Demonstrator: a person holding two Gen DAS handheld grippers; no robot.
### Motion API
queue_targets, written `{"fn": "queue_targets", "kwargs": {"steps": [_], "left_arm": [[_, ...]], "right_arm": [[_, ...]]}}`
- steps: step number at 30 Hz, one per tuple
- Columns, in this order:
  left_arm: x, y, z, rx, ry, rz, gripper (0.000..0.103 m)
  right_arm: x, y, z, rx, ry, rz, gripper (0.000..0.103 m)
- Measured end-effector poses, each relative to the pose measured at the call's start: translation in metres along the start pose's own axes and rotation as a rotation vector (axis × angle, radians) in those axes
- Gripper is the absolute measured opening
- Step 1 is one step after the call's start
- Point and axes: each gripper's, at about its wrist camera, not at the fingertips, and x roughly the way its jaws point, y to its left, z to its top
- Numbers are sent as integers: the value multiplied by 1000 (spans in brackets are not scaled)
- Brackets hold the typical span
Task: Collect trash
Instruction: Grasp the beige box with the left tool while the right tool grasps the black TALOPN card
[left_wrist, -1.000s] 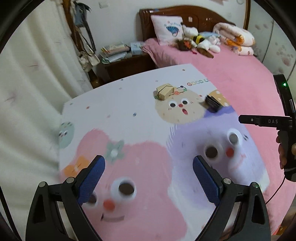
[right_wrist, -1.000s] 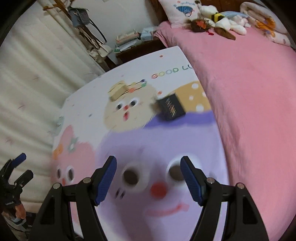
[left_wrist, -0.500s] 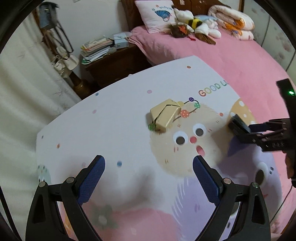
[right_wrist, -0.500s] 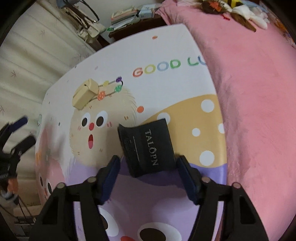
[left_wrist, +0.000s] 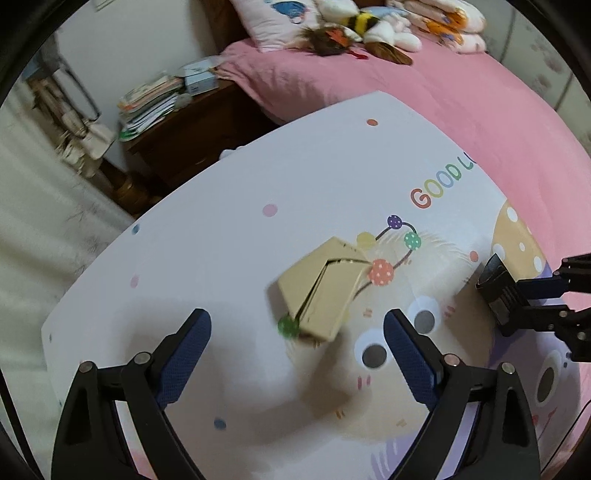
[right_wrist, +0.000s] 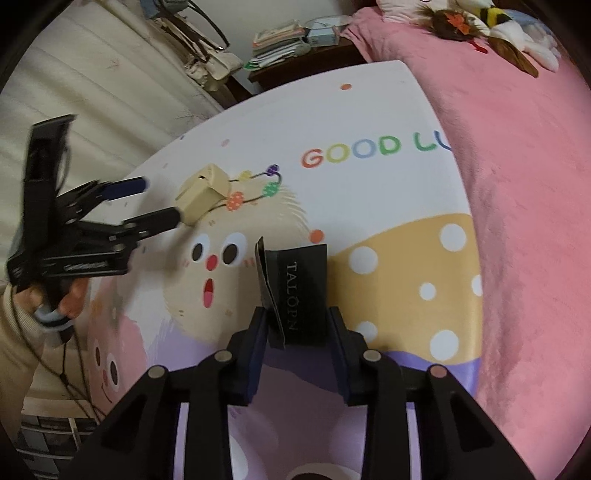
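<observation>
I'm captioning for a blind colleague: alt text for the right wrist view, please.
The right gripper is closing on a black carton lying on a cartoon-printed mat. Farther left, the left gripper reaches a beige box.

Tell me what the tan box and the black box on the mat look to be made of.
Tan box: likely thin matte cardboard, with folded flaps and dark seams showing. Black box: probably coated card, slightly glossy with printed lettering; one thin flap has sprung loose at its side.

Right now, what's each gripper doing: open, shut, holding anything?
Left gripper: open, jaws closing a little, holding nothing; tan box just ahead.
Right gripper: closing on the black box, pads at its sides.
</observation>
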Motion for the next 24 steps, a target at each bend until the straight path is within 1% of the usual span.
{"fn": "queue_targets", "kwargs": {"steps": [2,4,6,11,12,15,18,21,23,24], "left_arm": [[8,2,4,33,11,-9,87],[15,5,8,52,28,-22,80],[22,7,11,69,43,-42,77],[29,6,16,118,40,-66,75],[30,6,16,125,41,-71,72],[33,3,15,138,48,-100,50],[31,4,13,106,38,-93,49],[29,6,5,34,28,-72,48],[26,5,-2,-18,25,-42,48],[23,3,-6,-35,27,-36,48]], "right_arm": [[1,2,3,-5,-7,13,32],[1,3,6,-6,-12,21,32],[3,2,9,-5,-16,27,32],[10,0,11,5,-13,37,32],[11,0,9,5,-12,39,32],[12,-1,8,4,-23,48,32],[12,-2,6,8,-28,55,32],[12,-1,5,9,-37,56,32],[11,0,4,12,-44,53,32],[12,1,3,13,-45,52,30]]}}
